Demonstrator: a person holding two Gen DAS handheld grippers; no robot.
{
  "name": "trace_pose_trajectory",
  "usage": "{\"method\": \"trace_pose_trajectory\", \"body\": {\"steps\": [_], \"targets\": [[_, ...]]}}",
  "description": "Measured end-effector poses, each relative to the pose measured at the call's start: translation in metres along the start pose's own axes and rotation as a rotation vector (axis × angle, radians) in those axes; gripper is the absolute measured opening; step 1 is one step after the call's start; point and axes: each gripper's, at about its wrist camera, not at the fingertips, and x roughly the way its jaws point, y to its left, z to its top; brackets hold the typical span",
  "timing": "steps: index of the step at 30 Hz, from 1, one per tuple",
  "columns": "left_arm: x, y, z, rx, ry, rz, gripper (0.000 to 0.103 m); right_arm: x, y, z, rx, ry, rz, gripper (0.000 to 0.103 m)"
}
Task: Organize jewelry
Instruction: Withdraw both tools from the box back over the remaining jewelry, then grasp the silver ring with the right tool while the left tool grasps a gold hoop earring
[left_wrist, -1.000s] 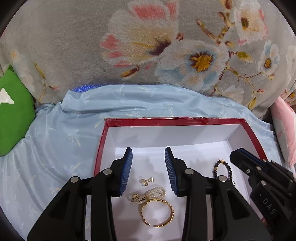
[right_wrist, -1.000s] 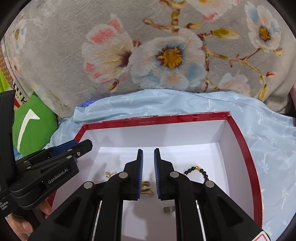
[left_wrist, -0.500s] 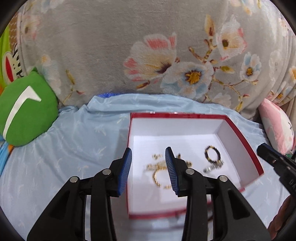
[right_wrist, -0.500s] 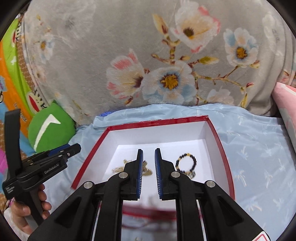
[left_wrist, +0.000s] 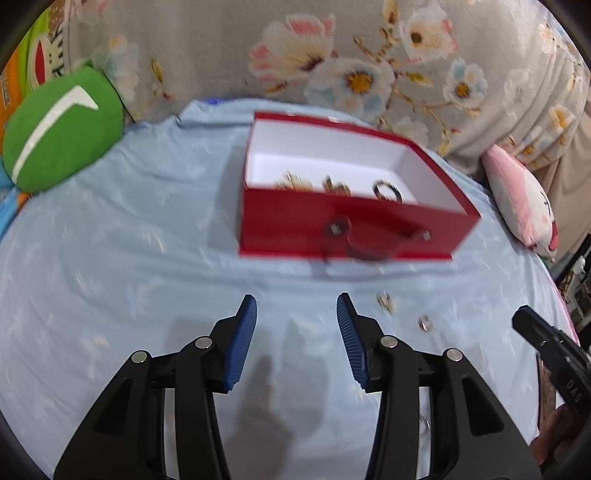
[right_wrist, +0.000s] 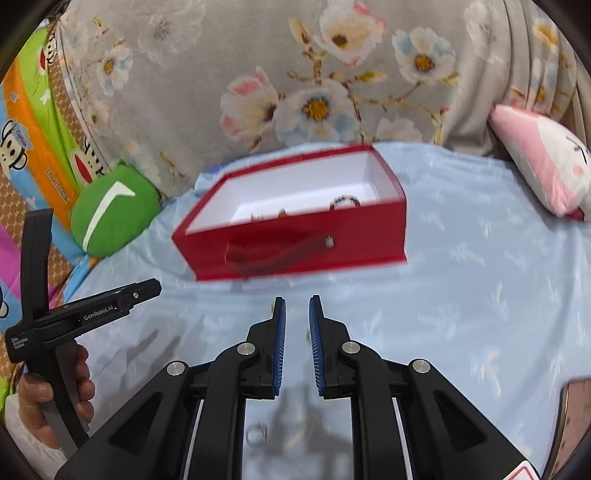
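Note:
A red box (left_wrist: 343, 225) with a white inside stands on the light blue sheet; it also shows in the right wrist view (right_wrist: 295, 243). Inside lie gold pieces (left_wrist: 295, 181) and a dark bead bracelet (left_wrist: 386, 190), also seen from the right (right_wrist: 344, 201). Two small pieces lie on the sheet: a gold one (left_wrist: 385, 301) and a ring (left_wrist: 424, 325). Another ring (right_wrist: 256, 432) lies under my right gripper. My left gripper (left_wrist: 293, 332) is open and empty, above the sheet in front of the box. My right gripper (right_wrist: 296, 334) is narrowly open and empty.
A green cushion (left_wrist: 62, 129) lies at the left, a pink and white cushion (left_wrist: 521, 206) at the right. A grey floral blanket (left_wrist: 332, 55) rises behind the box. My left gripper's body and the hand holding it show in the right wrist view (right_wrist: 55, 332).
Both grippers have pulled back out of the box and away from it. The box front wall and loose pieces on the sheet have come into view. Jaw openings look unchanged.

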Motion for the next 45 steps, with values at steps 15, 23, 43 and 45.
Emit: {"method": "trace_pose_trajectory", "body": {"steps": [15, 23, 43, 45], "targets": [[0.004, -0.015, -0.065, -0.001, 0.109, 0.011, 0.044, 0.017, 0.035, -0.079, -0.049, 0.175, 0.055, 0.033], [0.003, -0.002, -0.070, -0.033, 0.115, 0.030, 0.044, 0.037, 0.045, -0.085, -0.064, 0.198, 0.002, 0.033], [0.018, -0.021, -0.061, -0.023, 0.122, -0.011, 0.044, 0.029, 0.026, -0.076, -0.027, 0.166, -0.065, 0.002], [0.020, -0.025, -0.061, -0.018, 0.126, -0.016, 0.044, 0.027, 0.023, -0.075, -0.022, 0.160, -0.070, 0.002]]}}
